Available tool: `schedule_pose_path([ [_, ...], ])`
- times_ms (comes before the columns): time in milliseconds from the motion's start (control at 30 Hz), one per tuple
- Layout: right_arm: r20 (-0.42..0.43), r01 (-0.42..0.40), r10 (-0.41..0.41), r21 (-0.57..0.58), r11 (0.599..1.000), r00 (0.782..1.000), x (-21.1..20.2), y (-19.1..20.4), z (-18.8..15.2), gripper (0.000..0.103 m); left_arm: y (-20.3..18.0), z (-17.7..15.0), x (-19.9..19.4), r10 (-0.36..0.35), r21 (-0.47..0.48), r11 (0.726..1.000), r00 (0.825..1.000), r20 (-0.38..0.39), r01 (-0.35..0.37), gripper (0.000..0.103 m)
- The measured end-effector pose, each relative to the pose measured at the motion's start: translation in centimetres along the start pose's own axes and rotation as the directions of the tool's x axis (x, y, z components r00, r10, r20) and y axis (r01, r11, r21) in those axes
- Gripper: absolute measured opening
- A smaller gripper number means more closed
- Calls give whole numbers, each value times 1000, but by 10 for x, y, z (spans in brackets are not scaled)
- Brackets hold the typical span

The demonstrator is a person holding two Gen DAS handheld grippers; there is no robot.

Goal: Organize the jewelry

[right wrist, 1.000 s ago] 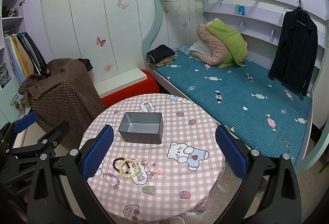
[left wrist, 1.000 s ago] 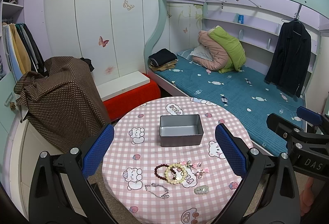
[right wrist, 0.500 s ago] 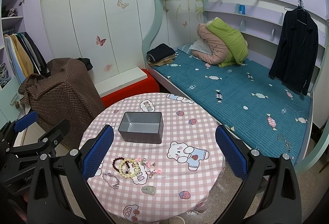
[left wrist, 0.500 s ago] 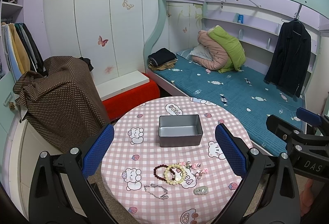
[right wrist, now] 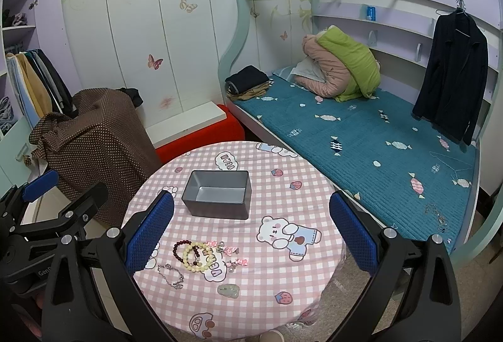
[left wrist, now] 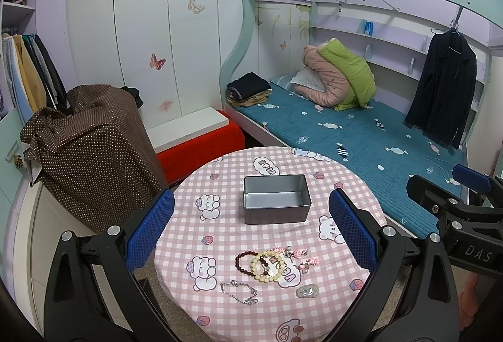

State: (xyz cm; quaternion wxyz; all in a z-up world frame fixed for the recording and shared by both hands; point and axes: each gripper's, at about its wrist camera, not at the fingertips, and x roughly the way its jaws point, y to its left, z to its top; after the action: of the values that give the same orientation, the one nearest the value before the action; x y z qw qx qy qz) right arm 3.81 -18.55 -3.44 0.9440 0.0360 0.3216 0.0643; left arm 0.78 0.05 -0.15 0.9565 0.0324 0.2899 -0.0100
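Both grippers wide open, empty; jewelry cluster lies ahead-below left gripper, left of right gripper; left nearer.

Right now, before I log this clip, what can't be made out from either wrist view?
- Pink charms: too small in both views to tell earrings from clips, or to count them.
- Silver chain: clasp too fine to see.
- Grey tin: near inner wall hidden by its own rim; the floor that shows is bare.
- Table: near edge cut off by the frame and gripper fingers.
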Motion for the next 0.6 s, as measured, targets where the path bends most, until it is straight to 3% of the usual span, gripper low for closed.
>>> schedule_pose_path([
  [600, -47, -19, 19, 14, 1000, 999, 5, -3, -1, 95, -1, -9, 9, -10, -5, 1000, 999, -46, 10, 98],
])
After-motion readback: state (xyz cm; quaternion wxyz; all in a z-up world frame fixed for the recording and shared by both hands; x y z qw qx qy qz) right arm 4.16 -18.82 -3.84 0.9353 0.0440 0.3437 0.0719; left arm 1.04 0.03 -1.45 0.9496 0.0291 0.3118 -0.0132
